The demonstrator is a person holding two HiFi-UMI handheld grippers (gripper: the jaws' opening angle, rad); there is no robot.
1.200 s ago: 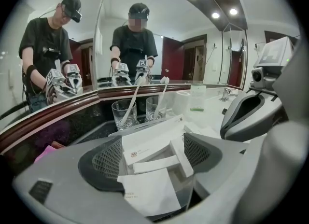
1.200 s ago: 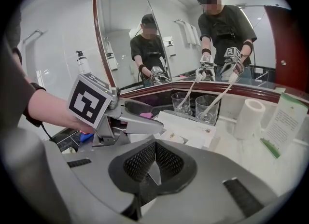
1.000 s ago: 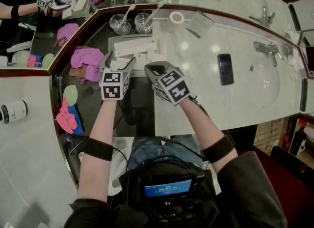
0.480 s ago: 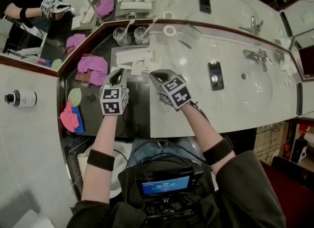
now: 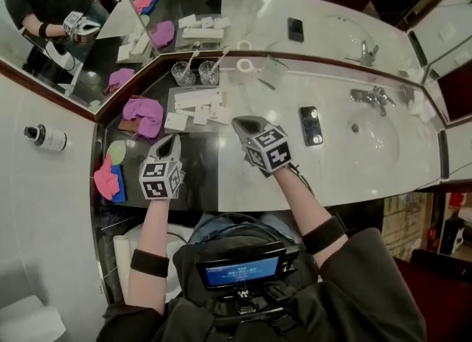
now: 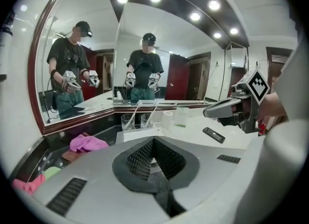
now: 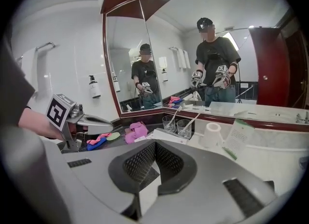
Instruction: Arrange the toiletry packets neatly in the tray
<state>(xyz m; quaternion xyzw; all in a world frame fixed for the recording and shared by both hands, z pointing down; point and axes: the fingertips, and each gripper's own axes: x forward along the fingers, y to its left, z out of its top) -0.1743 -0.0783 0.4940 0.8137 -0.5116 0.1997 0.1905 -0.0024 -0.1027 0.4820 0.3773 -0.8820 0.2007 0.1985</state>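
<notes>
Head view: packets (image 5: 198, 116) beside tray (image 5: 179, 97); gripper views: left claw (image 6: 153, 143), right claw (image 7: 155, 146) closed.

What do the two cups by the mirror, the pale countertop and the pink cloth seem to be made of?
Cups: clear glass or hard plastic; the background shows through them. Countertop: probably polished marble or similar stone, pale, glossy, faintly veined. Pink cloth: soft matte fabric, crumpled into folds.

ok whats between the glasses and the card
A white roll stands on the marble between the glasses and the card; the right gripper view shows it best.
</notes>
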